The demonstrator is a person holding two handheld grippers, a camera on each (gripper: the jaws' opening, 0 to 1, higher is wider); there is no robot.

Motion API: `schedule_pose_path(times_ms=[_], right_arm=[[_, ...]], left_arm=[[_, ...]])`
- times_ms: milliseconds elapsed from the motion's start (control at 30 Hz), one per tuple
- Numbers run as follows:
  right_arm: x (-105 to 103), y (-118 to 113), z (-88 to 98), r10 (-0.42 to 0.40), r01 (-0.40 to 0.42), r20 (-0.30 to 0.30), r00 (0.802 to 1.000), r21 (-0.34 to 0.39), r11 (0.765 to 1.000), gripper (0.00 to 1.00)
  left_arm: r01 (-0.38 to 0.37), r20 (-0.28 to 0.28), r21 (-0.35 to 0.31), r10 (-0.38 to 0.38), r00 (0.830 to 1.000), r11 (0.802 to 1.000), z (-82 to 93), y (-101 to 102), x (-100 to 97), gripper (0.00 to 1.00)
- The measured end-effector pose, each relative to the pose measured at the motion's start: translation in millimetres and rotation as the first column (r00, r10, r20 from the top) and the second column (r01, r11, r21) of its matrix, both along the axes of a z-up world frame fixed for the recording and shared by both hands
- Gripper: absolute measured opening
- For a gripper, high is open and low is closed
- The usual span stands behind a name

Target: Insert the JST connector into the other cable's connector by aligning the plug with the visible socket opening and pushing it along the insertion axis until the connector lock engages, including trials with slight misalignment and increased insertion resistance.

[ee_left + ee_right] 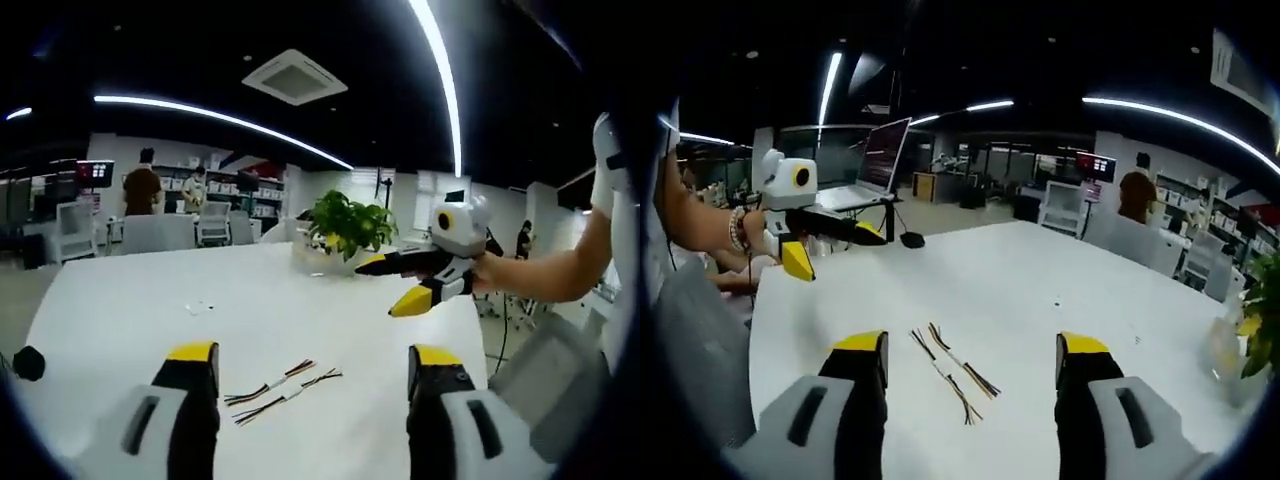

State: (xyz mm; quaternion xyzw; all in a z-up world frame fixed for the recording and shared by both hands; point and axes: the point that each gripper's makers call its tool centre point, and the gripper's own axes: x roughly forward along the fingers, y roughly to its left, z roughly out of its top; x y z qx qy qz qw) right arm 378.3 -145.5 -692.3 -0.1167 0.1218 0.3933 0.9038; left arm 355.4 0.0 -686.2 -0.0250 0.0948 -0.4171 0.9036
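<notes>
Two cables (283, 384) lie on the white table (120, 310) between both grippers' wide-spread jaws (nothing gripped).

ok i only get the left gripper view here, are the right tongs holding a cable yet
Observer: no, the right tongs are open with nothing in them.
Operator: what's on the table that i can't see
Observer: an open laptop at the far end of the table.
Operator: anything odd about my left side
Observer: the wrist behind the left tongs wears a bead bracelet.
</notes>
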Motion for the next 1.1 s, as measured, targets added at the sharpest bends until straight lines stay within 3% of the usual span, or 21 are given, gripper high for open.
schedule_pose_path(times_ms=[133,233,500,733,833,967,1100], right_arm=[[-12,-8,5.3,-0.023,0.023,-0.001,1.000,-0.004,1.000,0.68],[-21,-14,11.7,-0.045,0.045,0.016,0.999,0.009,0.999,0.68],[-48,-31,26.8,-0.106,0.104,0.028,0.994,0.053,0.993,0.71],[-80,-40,41.7,-0.139,0.134,0.056,0.989,0.087,0.987,0.72],[-92,-43,47.1,-0.160,0.152,0.076,0.984,0.102,0.983,0.73],[-107,-46,47.7,-0.179,0.170,0.094,0.979,0.101,0.980,0.77],[-124,-49,38.6,-0.184,0.176,0.068,0.980,0.115,0.978,0.78]], left_arm=[[-0.048,-0.011,-0.025,0.048,0.999,0.999,11.1,10,-13.5,0.81],[-0.094,0.023,-0.025,0.095,0.995,0.995,21.4,20,-23.2,0.84],[-0.200,0.007,-0.055,0.201,0.980,0.978,27.3,50,-54.3,0.91],[-0.320,0.015,-0.103,0.324,0.946,0.942,36.3,85,-78.6,0.92],[-0.341,0.003,-0.101,0.343,0.939,0.935,34.4,93,-88.3,0.94],[-0.393,-0.009,-0.089,0.394,0.919,0.915,27.6,108,-102.5,0.98],[-0.444,-0.057,-0.141,0.440,0.896,0.885,23.3,124,-116.4,0.98]])
